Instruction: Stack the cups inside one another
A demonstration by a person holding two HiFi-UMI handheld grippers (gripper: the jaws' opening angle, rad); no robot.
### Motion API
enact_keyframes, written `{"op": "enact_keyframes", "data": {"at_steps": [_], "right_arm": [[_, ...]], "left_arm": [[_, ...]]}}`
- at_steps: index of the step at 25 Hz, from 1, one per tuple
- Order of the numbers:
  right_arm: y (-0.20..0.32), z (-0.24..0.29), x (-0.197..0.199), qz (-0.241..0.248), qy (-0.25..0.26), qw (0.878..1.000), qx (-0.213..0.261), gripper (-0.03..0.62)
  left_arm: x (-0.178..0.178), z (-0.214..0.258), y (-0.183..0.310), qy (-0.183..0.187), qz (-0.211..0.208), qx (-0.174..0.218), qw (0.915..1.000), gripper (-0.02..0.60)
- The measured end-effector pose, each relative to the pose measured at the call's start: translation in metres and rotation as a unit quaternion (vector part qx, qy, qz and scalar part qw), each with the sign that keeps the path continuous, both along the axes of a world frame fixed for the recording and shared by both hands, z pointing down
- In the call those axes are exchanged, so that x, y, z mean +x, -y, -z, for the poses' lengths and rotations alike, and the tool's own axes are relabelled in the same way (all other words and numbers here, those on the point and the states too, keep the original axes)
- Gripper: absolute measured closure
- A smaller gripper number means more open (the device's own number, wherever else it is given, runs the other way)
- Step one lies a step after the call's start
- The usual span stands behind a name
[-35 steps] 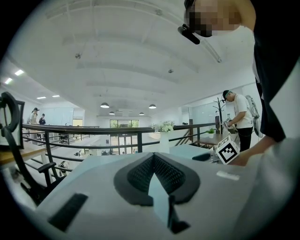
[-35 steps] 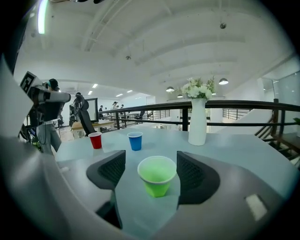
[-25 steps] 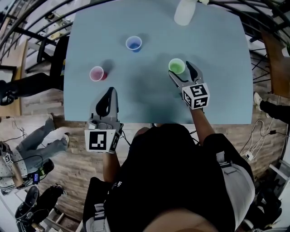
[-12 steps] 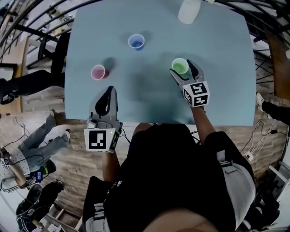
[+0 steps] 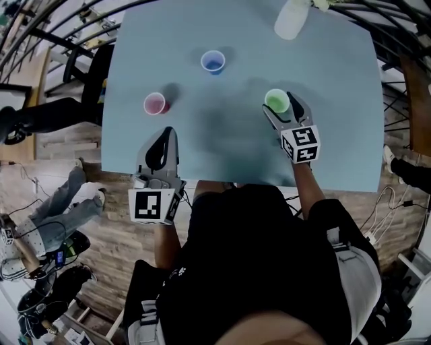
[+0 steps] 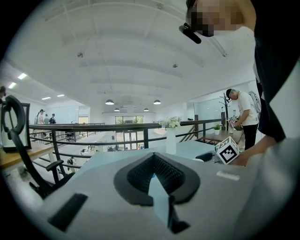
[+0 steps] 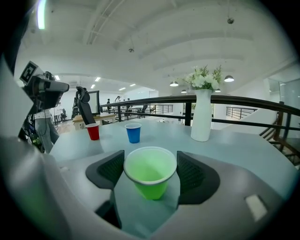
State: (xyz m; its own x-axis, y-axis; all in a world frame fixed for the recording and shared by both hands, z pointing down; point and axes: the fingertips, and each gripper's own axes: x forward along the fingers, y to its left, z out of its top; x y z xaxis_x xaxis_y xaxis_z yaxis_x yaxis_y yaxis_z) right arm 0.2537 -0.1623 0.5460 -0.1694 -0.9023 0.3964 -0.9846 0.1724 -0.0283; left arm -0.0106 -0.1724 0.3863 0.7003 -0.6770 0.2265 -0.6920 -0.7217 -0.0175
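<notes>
The left tool (image 5: pixel 166 133) hangs over the near edge of the pale blue surface (image 5: pixel 222 135), its jaws clenched together with nothing between them. Its cube (image 5: pixel 152 206) bears a black-and-white square marker, not readable print.

To the right and a little farther in, the right tool (image 5: pixel 279 104) grasps the green cup (image 7: pixel 150 176). The two pads stand against opposite sides of the rim. The cup is upright, mouth up, and only its own green inner wall shows inside.

Farther left stands the red cup (image 5: pixel 155 104), upright and well apart from both tools. Beyond it, nearer the middle, is the blue cup (image 5: pixel 213 61), also upright and on its own.

At the far edge stands a white vase (image 5: pixel 291 20) holding white flowers (image 7: pixel 202 77).

Since a second ago the whole head view has slid slightly. The three cups keep the same places relative to one another, and the right tool stays at the green cup.
</notes>
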Motion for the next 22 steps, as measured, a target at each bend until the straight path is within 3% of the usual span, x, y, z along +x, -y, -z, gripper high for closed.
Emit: {"op": "enact_keyframes", "data": {"at_steps": [11,22], "right_arm": [[0.001,0.044,-0.018,0.009,0.005,1.000,0.026,0.241],[0.032,0.084,-0.080,0.066,0.013,0.996,0.057,0.241]], "left_arm": [[-0.020,0.006,0.009,-0.015,0.007,0.001,0.9999,0.588],[-0.066,0.012,0.020,-0.016,0.037,0.005,0.9992,0.588]]}}
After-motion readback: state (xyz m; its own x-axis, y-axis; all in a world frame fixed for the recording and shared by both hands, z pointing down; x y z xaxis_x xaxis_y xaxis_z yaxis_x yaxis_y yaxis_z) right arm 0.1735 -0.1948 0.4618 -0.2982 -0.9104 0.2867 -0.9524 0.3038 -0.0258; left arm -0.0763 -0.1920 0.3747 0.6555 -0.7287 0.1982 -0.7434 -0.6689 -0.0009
